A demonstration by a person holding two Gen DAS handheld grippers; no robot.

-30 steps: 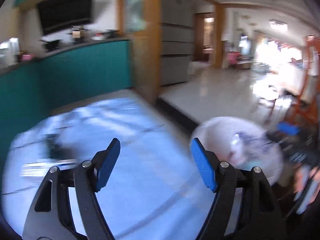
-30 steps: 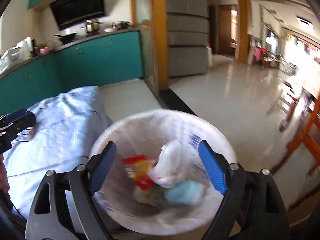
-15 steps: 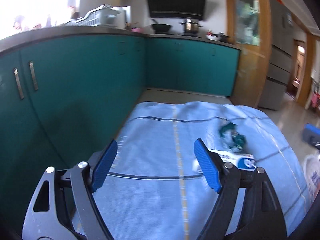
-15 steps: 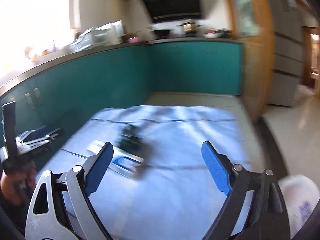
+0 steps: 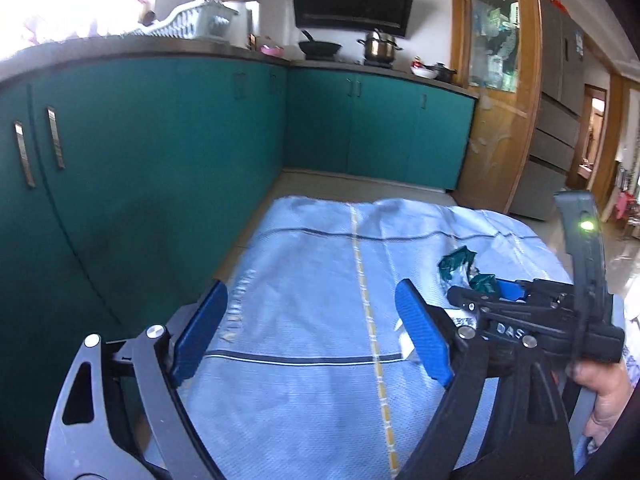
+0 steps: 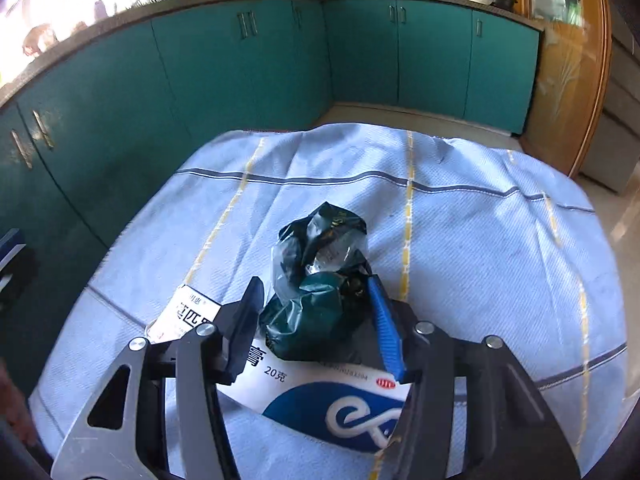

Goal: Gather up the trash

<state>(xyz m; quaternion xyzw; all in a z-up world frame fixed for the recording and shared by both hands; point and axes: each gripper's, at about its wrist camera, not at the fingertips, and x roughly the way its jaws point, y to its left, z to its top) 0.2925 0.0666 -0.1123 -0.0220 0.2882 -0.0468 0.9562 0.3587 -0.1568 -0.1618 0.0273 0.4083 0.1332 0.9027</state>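
At lower centre of the right wrist view, the right gripper (image 6: 316, 320) stood with its fingers drawn in around a crumpled dark green wrapper (image 6: 320, 276); both pads appeared to press the bundle's lower half, though the actual contact lay partly behind the finger bodies. The wrapper (part clear film, part green foil) rested on a white and blue carton (image 6: 320, 396). The carton's printed face was largely hidden: its middle was covered by the wrapper and gripper, its lower right end cut off by the finger frame, and only scattered characters and "20" could be read.

Item two, the left gripper (image 5: 312, 336), occupied the lower half of the left wrist view, jaws spread wide, holding nothing, above a pale blue cloth (image 5: 320, 280) with grey and yellow stripes. At right centre of that view the right gripper (image 5: 520, 312) appeared side-on, blocking most of the carton; the wrapper (image 5: 456, 264) showed only as green scraps past its tip. The hand (image 5: 604, 396) on its handle was cut off by the frame's lower right edge.

Background, upper half of both views: teal cabinets (image 6: 240, 80), and a countertop whose small items were too distant to identify.
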